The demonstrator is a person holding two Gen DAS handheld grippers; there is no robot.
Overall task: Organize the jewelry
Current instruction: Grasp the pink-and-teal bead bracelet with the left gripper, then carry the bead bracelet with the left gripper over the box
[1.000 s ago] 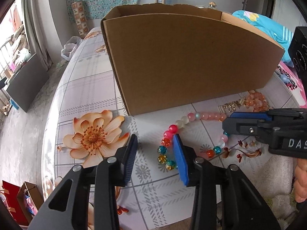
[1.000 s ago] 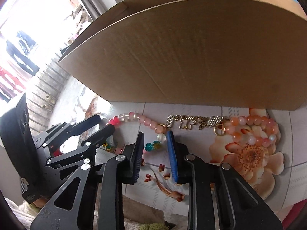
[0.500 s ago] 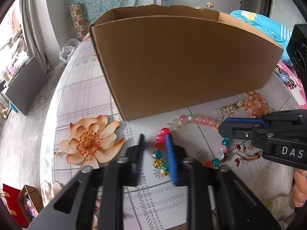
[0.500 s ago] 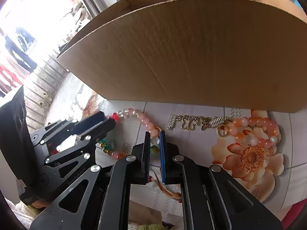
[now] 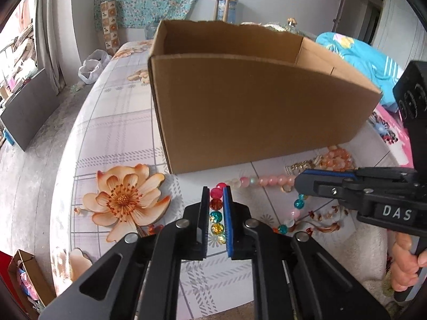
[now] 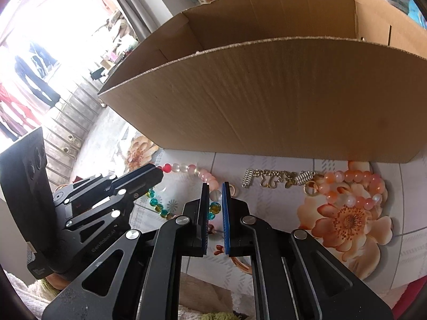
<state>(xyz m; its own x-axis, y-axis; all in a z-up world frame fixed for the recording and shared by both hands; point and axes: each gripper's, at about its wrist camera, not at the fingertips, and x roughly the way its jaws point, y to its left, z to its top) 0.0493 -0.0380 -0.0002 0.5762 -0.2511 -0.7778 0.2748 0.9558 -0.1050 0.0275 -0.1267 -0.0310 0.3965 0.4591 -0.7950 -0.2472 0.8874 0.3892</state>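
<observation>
Glass-bright beads of a long multicoloured necklace lie looped on the floral tablecloth, just in front of the open cardboard box. The left gripper has just been closing and pinches the red and teal stretch. The right gripper, nearly closed, clamps pale beads opposite. A peach bead bracelet lies nearby.

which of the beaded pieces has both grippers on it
The multicoloured bead strand, with red, teal, amber and pale pink beads. The left gripper and right gripper each pinch it. The all-orange bracelet lies untouched by the box.
</observation>
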